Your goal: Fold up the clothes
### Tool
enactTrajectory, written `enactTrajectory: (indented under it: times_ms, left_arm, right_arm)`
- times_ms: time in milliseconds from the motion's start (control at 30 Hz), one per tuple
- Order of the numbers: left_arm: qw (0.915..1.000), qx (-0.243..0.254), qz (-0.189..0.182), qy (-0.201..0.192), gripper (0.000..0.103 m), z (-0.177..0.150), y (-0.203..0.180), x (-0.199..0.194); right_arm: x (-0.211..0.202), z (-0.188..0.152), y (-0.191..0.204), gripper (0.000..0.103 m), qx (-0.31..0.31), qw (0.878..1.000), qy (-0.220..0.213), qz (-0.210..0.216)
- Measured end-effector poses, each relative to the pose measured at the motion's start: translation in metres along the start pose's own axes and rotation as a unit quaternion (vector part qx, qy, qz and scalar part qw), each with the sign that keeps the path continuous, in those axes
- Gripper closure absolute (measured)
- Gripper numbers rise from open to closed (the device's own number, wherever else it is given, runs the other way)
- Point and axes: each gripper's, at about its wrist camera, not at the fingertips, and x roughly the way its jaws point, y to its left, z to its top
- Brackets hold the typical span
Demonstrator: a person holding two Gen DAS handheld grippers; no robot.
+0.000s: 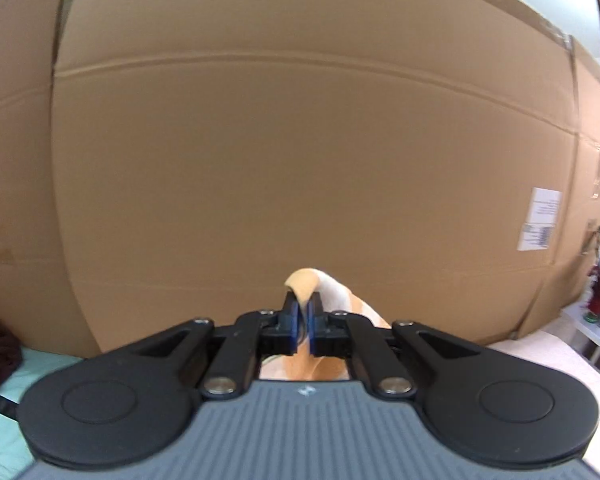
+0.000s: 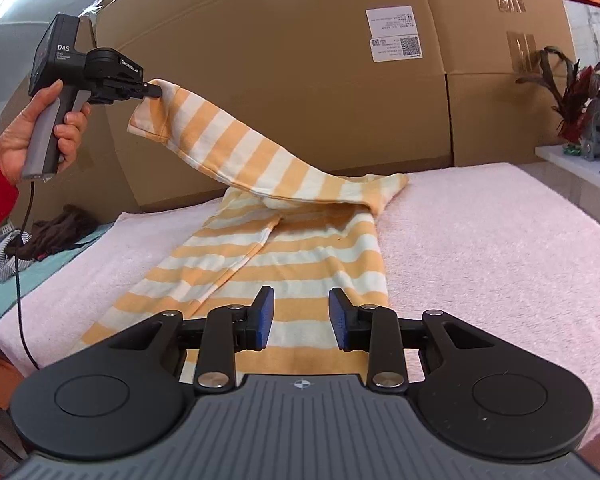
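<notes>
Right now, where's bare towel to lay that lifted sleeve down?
Free: pink towel right of the striped garment, out to the white shelf; also a bare strip left of it. Crowded: the dark clothes pile at far left. Left gripper holds the sleeve aloft.

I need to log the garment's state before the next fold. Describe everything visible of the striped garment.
The striped garment is soft knit with orange and cream bands. Most of it lies flat on the pink towel, one side already folded over along a diagonal edge. One sleeve is lifted off the surface and stretched up to the left, its cuff pinched in the shut left gripper. The right gripper hovers open over the near part, not gripping it.
</notes>
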Motion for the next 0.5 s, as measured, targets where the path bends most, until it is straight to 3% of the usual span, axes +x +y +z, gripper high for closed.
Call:
enactTrajectory:
  times_ms: [100,300,500]
  left_arm:
    - [0.9998,-0.001,0.018,0.002,0.103,0.005,0.015,0.005]
    - [0.9994,0.005,0.035,-0.001,0.103,0.015,0.032,0.006]
    - [0.9986,0.013,0.050,-0.007,0.103,0.025,0.038,0.003]
  right_arm:
    - [-0.011,-0.001,-0.014,0.071,0.001,1.000,0.025,-0.011]
    - [-0.044,-0.015,-0.038,0.071,0.037,0.996,0.078,0.012]
    - [-0.051,-0.026,-0.035,0.071,0.031,0.995,0.089,-0.007]
